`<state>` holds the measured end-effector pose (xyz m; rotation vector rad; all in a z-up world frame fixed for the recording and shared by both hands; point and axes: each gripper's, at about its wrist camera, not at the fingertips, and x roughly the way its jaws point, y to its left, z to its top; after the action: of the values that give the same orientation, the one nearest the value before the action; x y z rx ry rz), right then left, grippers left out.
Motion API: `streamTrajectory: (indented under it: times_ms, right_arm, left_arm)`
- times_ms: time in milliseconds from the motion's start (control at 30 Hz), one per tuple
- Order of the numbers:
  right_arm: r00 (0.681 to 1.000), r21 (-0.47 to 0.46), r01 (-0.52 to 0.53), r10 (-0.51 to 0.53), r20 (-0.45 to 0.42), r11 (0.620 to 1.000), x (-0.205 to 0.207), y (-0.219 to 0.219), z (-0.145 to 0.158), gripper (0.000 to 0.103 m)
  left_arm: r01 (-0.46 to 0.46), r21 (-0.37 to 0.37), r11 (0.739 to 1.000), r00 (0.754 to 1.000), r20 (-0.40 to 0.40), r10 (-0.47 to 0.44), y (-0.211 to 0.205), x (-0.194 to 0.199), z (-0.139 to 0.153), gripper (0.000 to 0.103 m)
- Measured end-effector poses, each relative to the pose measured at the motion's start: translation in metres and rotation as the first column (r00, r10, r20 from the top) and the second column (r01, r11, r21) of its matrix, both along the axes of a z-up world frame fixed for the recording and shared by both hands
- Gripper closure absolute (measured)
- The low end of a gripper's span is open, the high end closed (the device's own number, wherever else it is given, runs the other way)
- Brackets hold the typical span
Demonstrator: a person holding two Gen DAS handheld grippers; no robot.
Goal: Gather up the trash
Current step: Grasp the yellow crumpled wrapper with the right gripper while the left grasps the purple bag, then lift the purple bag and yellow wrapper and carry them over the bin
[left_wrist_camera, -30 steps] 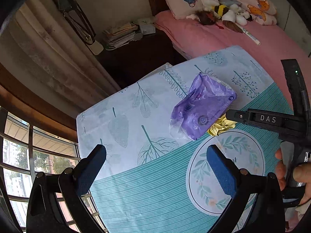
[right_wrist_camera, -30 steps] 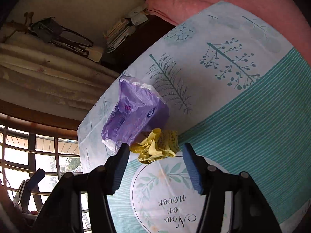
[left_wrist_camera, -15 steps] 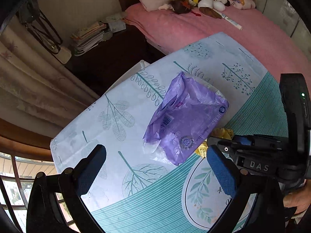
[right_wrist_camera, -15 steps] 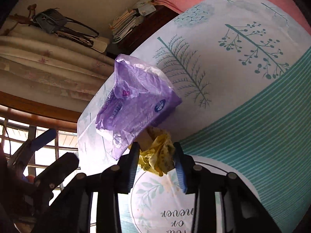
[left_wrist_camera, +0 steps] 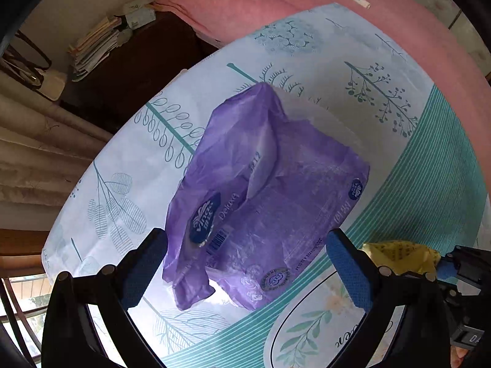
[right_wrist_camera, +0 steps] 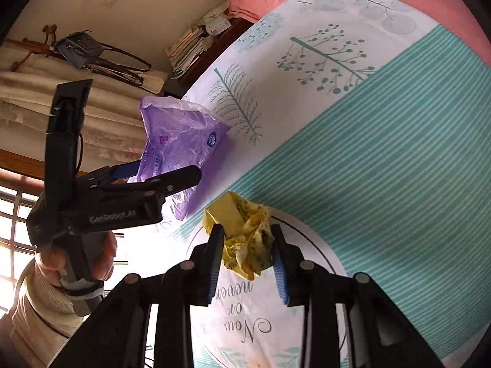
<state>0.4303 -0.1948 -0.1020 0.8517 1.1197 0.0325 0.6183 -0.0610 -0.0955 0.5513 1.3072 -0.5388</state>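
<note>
**Inspector:** Bedroom setting noted: a printed tablecloth (left_wrist_camera: 435, 165) in white and teal stripes is covering the work surface, with a pink bedspread (left_wrist_camera: 276, 3) lying beyond it. Where is the trash sitting?

**Operator:** I am looking at two pieces. The crumpled yellow wrapper (right_wrist_camera: 245, 239) is lying on the teal stripes at the rim of the round printed emblem (right_wrist_camera: 310, 279). My right gripper (right_wrist_camera: 247, 259) is clamping it: the jaws have just been closing, and both blue pads are now pressing against the wad's sides. The purple plastic bag (left_wrist_camera: 264, 196) is lying just beside the wrapper, slack and wrinkled, mostly on the white leaf-print part of the cloth.

**Inspector:** And the left tool?

**Operator:** My left gripper (left_wrist_camera: 248, 271) is pointing steeply down over the bag's near end with its jaws standing wide apart. The bag is sitting between the pads, but neither pad is pressing on it. In the right wrist view my hand (right_wrist_camera: 76, 260) is gripping that tool's handle, a beige sleeve (right_wrist_camera: 40, 316) showing below it.

**Inspector:** Surroundings?

**Operator:** I am seeing a stack of papers (right_wrist_camera: 187, 49) on a dark nightstand, beige curtains (left_wrist_camera: 40, 156) and a barred window (right_wrist_camera: 12, 224) off to the left.
</note>
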Motion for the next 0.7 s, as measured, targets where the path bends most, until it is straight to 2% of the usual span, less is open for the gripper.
streamTrajectory:
  times_ms: [67, 100, 167, 200, 233, 267, 300, 433, 500, 700]
  right_arm:
    - [1.000, 0.001, 0.008, -0.008, 0.000, 1.000, -0.005, -0.003, 0.000, 0.073]
    - [1.000, 0.000, 0.011, -0.011, 0.000, 1.000, -0.006, -0.003, 0.000, 0.073]
    - [1.000, -0.002, 0.012, -0.012, 0.001, 1.000, -0.009, -0.003, 0.001, 0.073]
    - [1.000, -0.001, 0.013, -0.013, 0.002, 1.000, -0.011, -0.003, 0.000, 0.073]
    - [1.000, -0.001, 0.013, -0.013, 0.002, 1.000, -0.013, -0.003, 0.000, 0.073]
    - [1.000, 0.000, 0.013, -0.013, 0.002, 1.000, -0.016, -0.003, 0.000, 0.073]
    - [1.000, 0.002, 0.014, -0.014, 0.003, 1.000, -0.019, -0.003, 0.000, 0.073]
    - [1.000, 0.008, 0.011, -0.011, 0.001, 1.000, -0.030, -0.001, 0.001, 0.073]
    - [1.000, 0.012, 0.004, -0.004, 0.000, 1.000, -0.038, 0.000, 0.003, 0.074]
    - [1.000, 0.030, -0.021, 0.021, 0.009, 0.999, -0.078, -0.001, 0.012, 0.074]
  left_arm:
    - [-0.011, -0.003, 1.000, 1.000, -0.018, 0.011, -0.001, 0.000, -0.005, 0.009]
    - [-0.019, 0.004, 1.000, 1.000, -0.024, 0.019, -0.002, 0.000, -0.007, 0.017]
    - [-0.022, 0.021, 1.000, 1.000, 0.002, 0.022, -0.002, -0.004, -0.007, 0.022]
    - [-0.018, 0.018, 1.000, 1.000, 0.015, 0.018, -0.001, -0.007, -0.005, 0.029]
    - [-0.017, 0.013, 1.000, 0.999, 0.028, 0.017, 0.000, -0.012, -0.003, 0.043]
    - [-0.020, 0.016, 1.000, 0.999, 0.038, 0.019, 0.001, -0.016, -0.001, 0.050]
    - [-0.026, 0.018, 1.000, 0.999, 0.048, 0.025, 0.003, -0.019, 0.001, 0.063]
    - [-0.067, -0.032, 0.997, 0.996, 0.057, 0.068, 0.016, -0.037, 0.009, 0.072]
    - [-0.082, -0.037, 0.996, 0.994, 0.065, 0.084, 0.021, -0.053, 0.013, 0.072]
    - [-0.133, -0.080, 0.988, 0.989, 0.060, 0.138, 0.036, -0.127, 0.032, 0.075]
